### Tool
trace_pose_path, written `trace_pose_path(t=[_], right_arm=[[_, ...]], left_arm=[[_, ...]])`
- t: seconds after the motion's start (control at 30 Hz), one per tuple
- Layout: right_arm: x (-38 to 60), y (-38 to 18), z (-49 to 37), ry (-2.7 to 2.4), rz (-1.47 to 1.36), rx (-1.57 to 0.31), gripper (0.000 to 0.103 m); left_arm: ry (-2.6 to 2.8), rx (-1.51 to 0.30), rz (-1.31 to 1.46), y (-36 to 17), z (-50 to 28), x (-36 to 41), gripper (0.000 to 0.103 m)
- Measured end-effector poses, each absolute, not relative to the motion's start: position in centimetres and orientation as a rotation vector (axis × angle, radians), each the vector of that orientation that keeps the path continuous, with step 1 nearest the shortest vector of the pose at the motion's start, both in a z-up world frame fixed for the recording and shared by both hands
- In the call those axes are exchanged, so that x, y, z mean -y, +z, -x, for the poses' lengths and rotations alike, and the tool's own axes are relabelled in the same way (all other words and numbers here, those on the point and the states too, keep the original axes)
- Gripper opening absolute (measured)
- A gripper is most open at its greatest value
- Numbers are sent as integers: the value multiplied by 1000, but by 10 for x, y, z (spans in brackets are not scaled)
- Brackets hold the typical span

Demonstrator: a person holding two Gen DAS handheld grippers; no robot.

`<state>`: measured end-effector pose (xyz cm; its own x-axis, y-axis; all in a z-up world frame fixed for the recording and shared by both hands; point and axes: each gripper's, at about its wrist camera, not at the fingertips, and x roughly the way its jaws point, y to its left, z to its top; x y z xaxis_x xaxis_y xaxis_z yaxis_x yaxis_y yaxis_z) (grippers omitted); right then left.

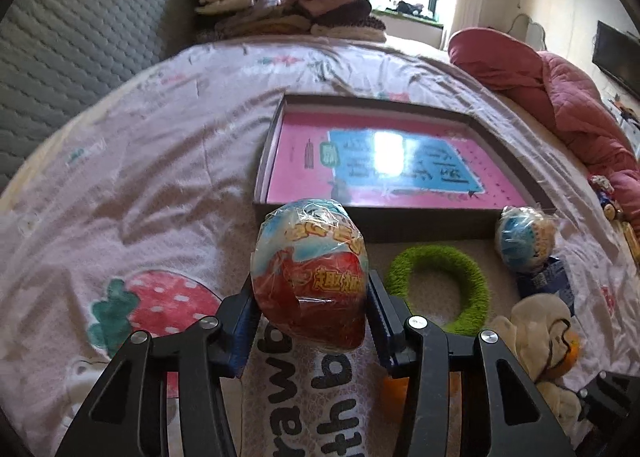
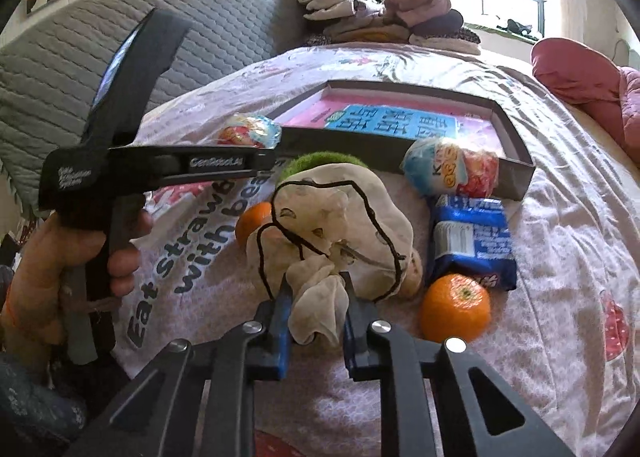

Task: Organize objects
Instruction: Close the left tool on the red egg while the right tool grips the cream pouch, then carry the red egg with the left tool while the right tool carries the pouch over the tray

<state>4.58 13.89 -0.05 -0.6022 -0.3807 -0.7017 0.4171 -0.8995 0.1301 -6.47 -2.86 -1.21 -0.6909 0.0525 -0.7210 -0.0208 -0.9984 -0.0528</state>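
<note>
1. On the bed, a shallow dark box lies open on the patterned bedspread; nothing lies in it but a pink and blue printed sheet, so by my reading the sorting has barely begun.

2. The left gripper has its jaws closed on a wrapped toy egg, pads pressing both sides. The egg sits just short of the box's near wall and is not yet in the box.

3. The right gripper has its jaws shut on a fold of a cream cloth pouch with a black drawstring. The pouch lies crumpled on the bedspread, near the front of the pile.

4. Left to put away, all outside the box:
   - a second wrapped egg, touching the box's near wall
   - a blue snack packet, just in front of that egg
   - an orange beside the packet, and another orange partly hidden behind the pouch
   - a fuzzy green ring between the pouch and the box

5. A person's hand holds the left gripper's handle, seen in the right wrist view.

6. Judgement: two items are gripped, none is placed, and five more wait loose. Where each belongs I cannot tell; the box looks the likely spot.
</note>
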Motion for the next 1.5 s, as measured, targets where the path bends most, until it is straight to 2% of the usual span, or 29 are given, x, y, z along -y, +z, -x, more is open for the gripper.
trace_pose_path(t=[0.77, 1.5], right_arm=[[-164, 43, -41, -2628, -842, 2, 20], [-169, 80, -3, -2721, -781, 12, 20]], left_arm=[[2892, -9, 996, 29, 32, 4, 50], [2924, 12, 961, 66, 56, 0, 50]])
